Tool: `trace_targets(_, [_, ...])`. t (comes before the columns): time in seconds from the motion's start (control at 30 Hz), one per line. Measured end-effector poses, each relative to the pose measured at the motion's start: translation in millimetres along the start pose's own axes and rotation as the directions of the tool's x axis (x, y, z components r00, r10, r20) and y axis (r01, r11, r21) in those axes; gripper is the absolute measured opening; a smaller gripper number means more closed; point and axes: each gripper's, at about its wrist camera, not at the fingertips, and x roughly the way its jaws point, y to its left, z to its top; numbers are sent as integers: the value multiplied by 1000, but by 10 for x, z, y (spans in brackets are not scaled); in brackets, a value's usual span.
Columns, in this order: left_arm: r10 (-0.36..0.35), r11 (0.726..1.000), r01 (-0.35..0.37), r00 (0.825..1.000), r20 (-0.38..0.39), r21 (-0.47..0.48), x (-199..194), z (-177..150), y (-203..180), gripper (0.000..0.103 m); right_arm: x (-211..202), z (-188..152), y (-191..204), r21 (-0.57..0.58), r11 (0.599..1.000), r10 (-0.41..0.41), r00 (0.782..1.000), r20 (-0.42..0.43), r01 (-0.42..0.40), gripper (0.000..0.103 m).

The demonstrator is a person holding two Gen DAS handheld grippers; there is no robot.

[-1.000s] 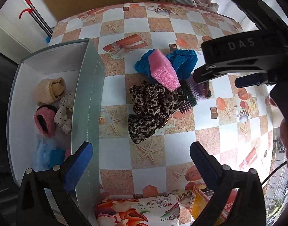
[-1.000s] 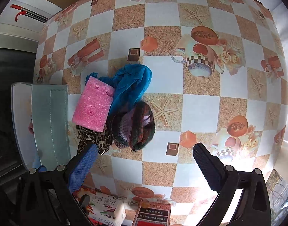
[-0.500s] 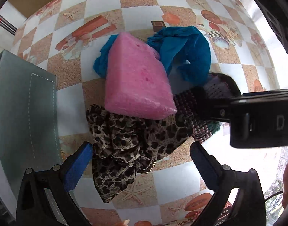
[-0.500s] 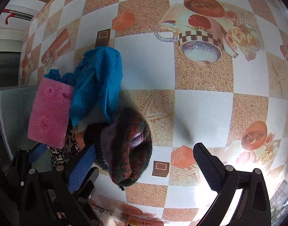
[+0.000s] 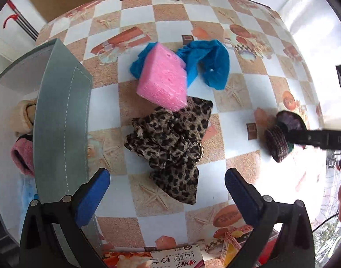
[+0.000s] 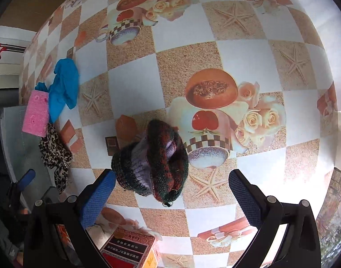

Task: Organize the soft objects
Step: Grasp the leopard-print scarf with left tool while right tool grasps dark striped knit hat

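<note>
Two grippers: I see both with their blue-padded fingers spread wide and nothing between them.
Left gripper (image 5: 167,192): I have it above the table, its fingers apart on either side of the leopard-print cloth's near end, not touching it.
Right gripper (image 6: 171,192): I hold it over the knitted hat, fingers apart; whether the left pad touches the hat's edge, I cannot tell.
Knitted hat (image 6: 152,160): dark green, red and lilac, crumpled on the table, well apart from the other soft things; in the left view it shows at the far right (image 5: 279,138), partly behind the right gripper's black body.
Leopard-print cloth (image 5: 172,143): bunched in the middle of the table, its far edge tucked under the pink sponge.
Pink sponge (image 5: 163,80): tilted, lying on the blue cloth and the leopard print.
Blue cloth (image 5: 208,64): crumpled, behind and beside the sponge.
Grey box (image 5: 61,120): on my left, beside the pile, with a beige and a pink soft item inside.
Table (image 6: 134,84): checked covering with starfish and teacup prints.
Cartons: at the table's near edge (image 6: 130,250).
</note>
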Motion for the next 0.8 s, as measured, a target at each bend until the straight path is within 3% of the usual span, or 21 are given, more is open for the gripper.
trace_targets(0.17, [41,997,-43,999,-33,-58,276,305,-18,103,205,54,302,-114,988,-101,995,12,102,102])
trace_targets(0.3, [61,996,-66,995,-73,-67,510,350,-96,103,401,61,310,-128,983,-136,991,-8,134,103])
trace_targets(0.43, [78,992,-90,989,-125,-86,701,387,-94,103,487,24,446,-180,957,-228,973,24,228,103])
trace_targets(0.53, [81,991,-95,987,-142,-94,779,410,-83,103,513,-88,454,-184,955,-230,972,40,233,103])
trace_targets(0.73, [32,989,-63,974,-223,-131,880,459,46,103,551,49,436,-171,958,-232,973,17,232,103])
trace_targets(0.77, [39,991,-67,974,-223,-117,879,478,30,101,539,66,446,-166,957,-235,972,25,236,100])
trace_targets(0.8, [40,992,-63,978,-206,-107,853,490,6,92,463,17,422,-165,958,-232,972,42,236,91])
